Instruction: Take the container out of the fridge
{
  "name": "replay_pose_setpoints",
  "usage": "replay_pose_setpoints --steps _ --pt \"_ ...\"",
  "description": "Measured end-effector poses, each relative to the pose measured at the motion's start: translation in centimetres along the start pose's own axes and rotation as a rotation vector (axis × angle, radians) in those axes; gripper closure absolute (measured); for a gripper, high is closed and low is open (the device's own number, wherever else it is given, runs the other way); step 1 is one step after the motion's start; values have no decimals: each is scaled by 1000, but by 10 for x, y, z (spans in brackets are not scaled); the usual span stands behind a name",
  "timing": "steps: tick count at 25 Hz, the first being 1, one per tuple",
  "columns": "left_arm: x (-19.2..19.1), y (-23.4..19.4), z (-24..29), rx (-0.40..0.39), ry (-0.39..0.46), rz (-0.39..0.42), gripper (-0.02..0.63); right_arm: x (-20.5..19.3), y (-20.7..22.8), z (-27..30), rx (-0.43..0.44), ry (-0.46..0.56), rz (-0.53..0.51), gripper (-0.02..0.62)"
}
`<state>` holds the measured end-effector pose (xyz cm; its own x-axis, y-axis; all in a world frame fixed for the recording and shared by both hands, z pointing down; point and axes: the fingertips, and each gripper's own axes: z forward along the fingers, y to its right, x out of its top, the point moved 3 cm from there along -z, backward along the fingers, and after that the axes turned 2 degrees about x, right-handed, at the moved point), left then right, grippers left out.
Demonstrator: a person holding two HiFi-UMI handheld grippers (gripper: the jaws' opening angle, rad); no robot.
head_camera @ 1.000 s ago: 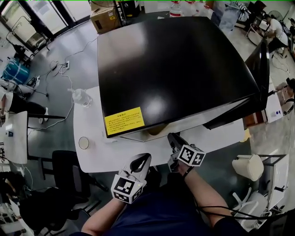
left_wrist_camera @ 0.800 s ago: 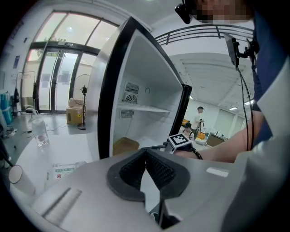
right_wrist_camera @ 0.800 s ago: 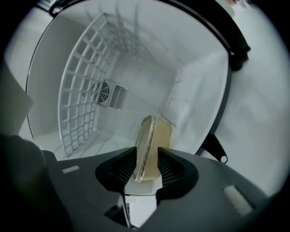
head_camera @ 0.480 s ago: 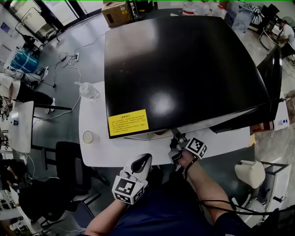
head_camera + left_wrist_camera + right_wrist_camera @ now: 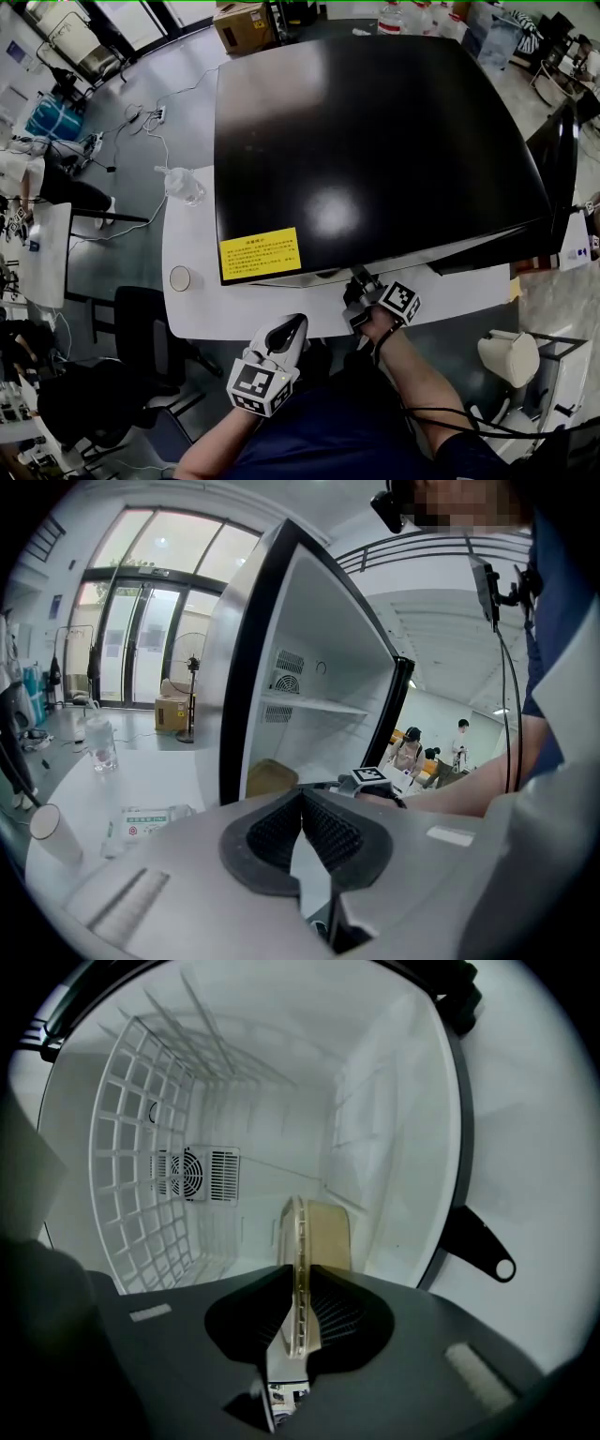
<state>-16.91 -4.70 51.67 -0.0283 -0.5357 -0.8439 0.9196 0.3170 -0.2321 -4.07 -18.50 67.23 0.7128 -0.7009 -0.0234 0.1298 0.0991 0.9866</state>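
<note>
A black mini fridge [image 5: 375, 141] stands on the white table [image 5: 197, 309] with its door [image 5: 553, 178] swung open to the right. Inside lies a tan container [image 5: 328, 1227], also seen through the fridge's opening in the left gripper view [image 5: 270, 778]. My right gripper [image 5: 298, 1283] reaches into the opening [image 5: 356, 278]; its jaws have just been closing and now clamp the container's rim, which stands on edge between the pads. My left gripper [image 5: 292, 323] hangs back near my body, shut with nothing in it [image 5: 302, 799].
A paper cup [image 5: 179, 277] and a clear water bottle [image 5: 183, 186] stand on the table left of the fridge, with a flat packet [image 5: 141, 819] near them. A white wire shelf [image 5: 141, 1194] lines the fridge's inside. A dark chair [image 5: 141, 328] stands at the table's left.
The right gripper has moved forward under the fridge's front edge into the opening and rolled. The left gripper has stayed put.
</note>
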Motion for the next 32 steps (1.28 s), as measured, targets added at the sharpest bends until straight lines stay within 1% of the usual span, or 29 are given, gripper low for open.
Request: replay_pose_setpoints --steps 4,11,25,32 --pt "2 8 6 -25 0 11 604 -1 1 -8 -6 -7 5 531" --pt "7 20 12 -72 -9 34 603 -3 -4 -27 -2 11 15 534" --pt "18 63 40 -203 -15 105 604 -3 -14 -70 23 38 22 535" --pt "19 79 48 -239 -16 127 604 1 -16 -93 32 59 22 535"
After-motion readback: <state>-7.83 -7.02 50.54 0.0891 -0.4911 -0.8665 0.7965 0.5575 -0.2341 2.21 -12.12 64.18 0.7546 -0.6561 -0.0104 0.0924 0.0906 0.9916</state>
